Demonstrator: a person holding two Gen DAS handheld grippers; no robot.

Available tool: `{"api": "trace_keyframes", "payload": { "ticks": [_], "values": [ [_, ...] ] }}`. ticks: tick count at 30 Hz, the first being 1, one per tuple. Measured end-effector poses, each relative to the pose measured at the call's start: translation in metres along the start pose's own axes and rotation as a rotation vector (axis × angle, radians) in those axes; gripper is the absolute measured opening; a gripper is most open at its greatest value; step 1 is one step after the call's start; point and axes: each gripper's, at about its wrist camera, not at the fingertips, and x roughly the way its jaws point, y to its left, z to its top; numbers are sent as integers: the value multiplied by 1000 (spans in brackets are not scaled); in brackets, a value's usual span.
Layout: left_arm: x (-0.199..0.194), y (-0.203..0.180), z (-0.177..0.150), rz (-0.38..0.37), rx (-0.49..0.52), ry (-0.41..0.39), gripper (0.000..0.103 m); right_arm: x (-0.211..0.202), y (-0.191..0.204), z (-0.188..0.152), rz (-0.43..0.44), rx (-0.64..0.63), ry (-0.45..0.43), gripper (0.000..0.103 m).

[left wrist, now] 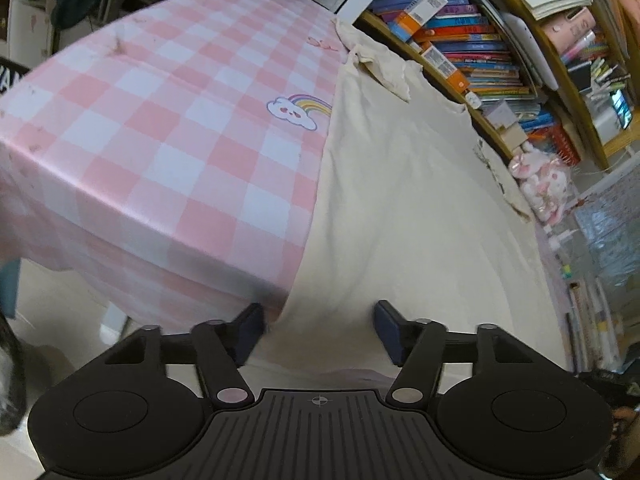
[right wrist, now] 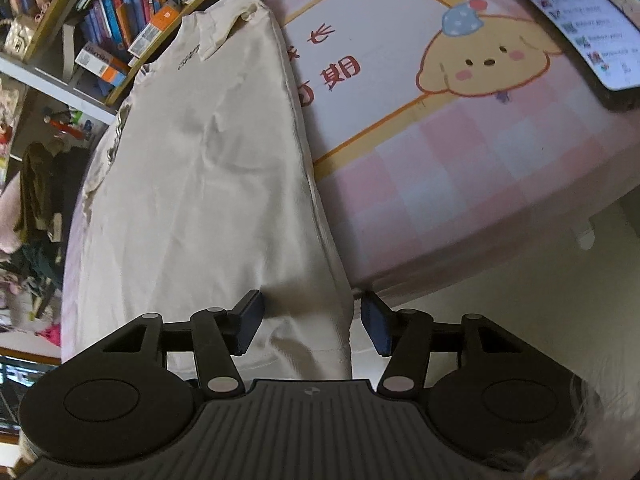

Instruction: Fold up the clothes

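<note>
One cream shirt (left wrist: pixel 400 200), soft and creased, lies in a long folded strip on my table's pink-checked glossy cloth (left wrist: pixel 160 128), its hem hanging over the near edge. My left gripper (left wrist: pixel 320 330) and right gripper (right wrist: pixel 310 324) both stand released, hem between the flat dark pads, which clear it. One phone (right wrist: pixel 568 20) lies at the far corner.

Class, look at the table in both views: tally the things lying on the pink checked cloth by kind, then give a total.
Cream garment: 1
Phone: 1
Total: 2
</note>
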Motion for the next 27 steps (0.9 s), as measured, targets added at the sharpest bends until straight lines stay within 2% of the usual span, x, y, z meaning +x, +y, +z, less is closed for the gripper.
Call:
{"api": "trace_keyframes", "payload": {
  "ticks": [1,2,3,4,6,10,16,25,27],
  "values": [
    [-2,-1,0,-19,1,6,30,0,0,0,16,4,8,42],
    [-4,-2,0,-36,7,12,8,0,0,1,34,6,17,35],
    [-6,-3,0,-54,13,18,7,-1,0,1,52,0,25,24],
    [-8,-6,1,-44,29,21,6,-2,2,0,69,-10,33,17],
    [-13,-8,3,-36,32,30,6,-7,7,-1,66,-36,31,12],
    [-26,-8,5,-71,19,25,6,-24,14,-3,58,-70,4,11],
    [-41,-8,-9,-126,-20,49,6,-52,12,-11,85,-33,-31,10],
    [-42,9,-41,-145,-65,176,6,-70,-14,-52,10,61,18,10],
    [-43,9,-40,-167,-66,179,6,-70,-17,-59,-7,77,33,10]
  ]
}}
